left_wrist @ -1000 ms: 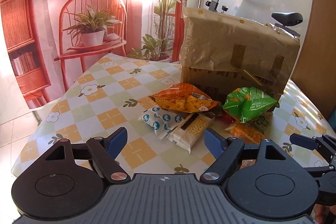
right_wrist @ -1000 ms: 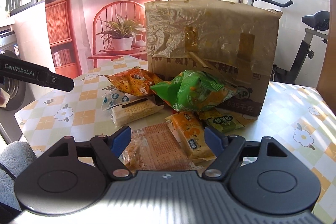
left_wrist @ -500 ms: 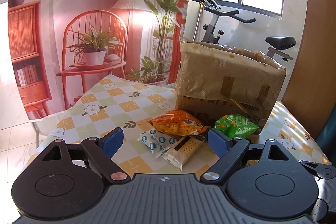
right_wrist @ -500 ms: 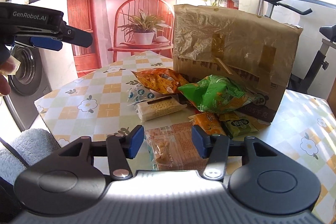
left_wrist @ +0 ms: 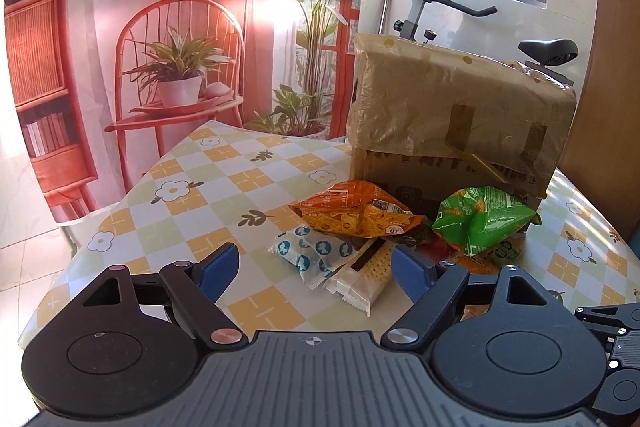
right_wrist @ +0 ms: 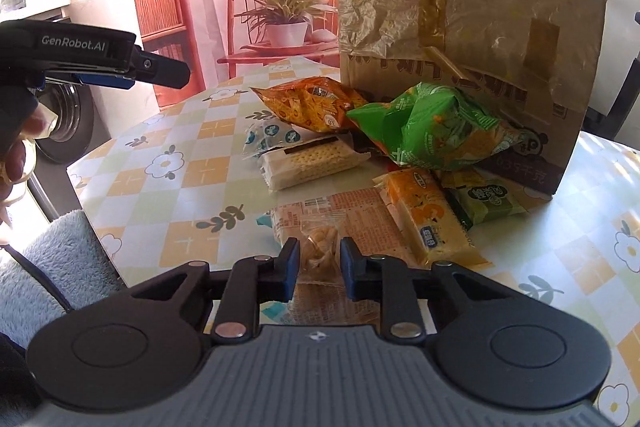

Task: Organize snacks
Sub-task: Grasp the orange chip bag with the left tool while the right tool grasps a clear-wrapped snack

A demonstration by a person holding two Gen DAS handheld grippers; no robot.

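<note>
While my right gripper (right_wrist: 318, 263) has just been narrowing, its blue pads now stand close on either side of a clear packet of small pastries (right_wrist: 320, 247) at the near edge of the checked tablecloth (right_wrist: 168, 195); whether they press the film yet I cannot tell. That packet lies on a flat printed wrapper (right_wrist: 352, 215), with a yellow bar pack (right_wrist: 428, 223) and a green pack (right_wrist: 488, 199) just to its right. Behind them sit a cracker pack (right_wrist: 308, 163), a blue-dotted white pouch (right_wrist: 272, 135), an orange chip bag (right_wrist: 312, 103) and a green chip bag (right_wrist: 436, 131), all crowded against the tall taped brown box (right_wrist: 460, 39), which walls off the back. My left gripper (left_wrist: 314, 269) hovers with its fingers wide and nothing between them, above the cracker pack (left_wrist: 366, 271) and the pouch (left_wrist: 308, 255). Bare cloth runs left of the pile to the table's rounded edge, so room lies on that side
</note>
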